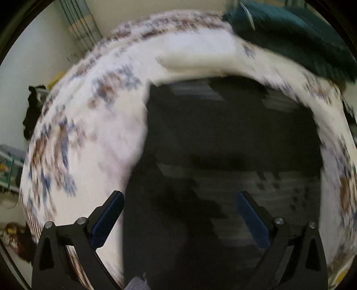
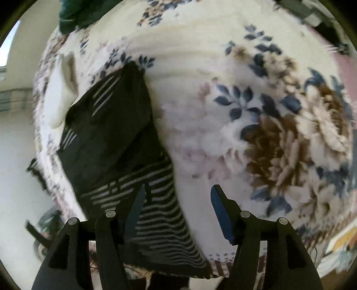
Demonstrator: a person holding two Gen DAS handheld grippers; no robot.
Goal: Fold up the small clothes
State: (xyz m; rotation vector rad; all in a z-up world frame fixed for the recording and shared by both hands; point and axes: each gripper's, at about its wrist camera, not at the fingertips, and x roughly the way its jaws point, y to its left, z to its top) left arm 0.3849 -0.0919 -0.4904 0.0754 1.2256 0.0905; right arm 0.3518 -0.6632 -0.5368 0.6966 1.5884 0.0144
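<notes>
A black garment with grey stripes (image 1: pixel 223 138) lies spread flat on a floral bed cover (image 1: pixel 89 133). It fills the middle of the blurred left wrist view. My left gripper (image 1: pixel 179 194) hangs above it, open, with its blue pads wide apart and nothing between them. In the right wrist view the same garment (image 2: pixel 111 133) lies folded over itself at the left, with a striped panel at its near end. My right gripper (image 2: pixel 178 188) is open above the garment's right edge. Its left finger (image 2: pixel 136 207) is over the stripes and its right finger (image 2: pixel 221 212) over the bare cover (image 2: pixel 245 111).
A white folded piece (image 1: pixel 196 60) lies just beyond the black garment, also seen at the left in the right wrist view (image 2: pixel 60 93). A dark green garment (image 1: pixel 290 33) sits at the bed's far corner (image 2: pixel 73 15). A curtain (image 1: pixel 78 26) hangs past the bed's edge.
</notes>
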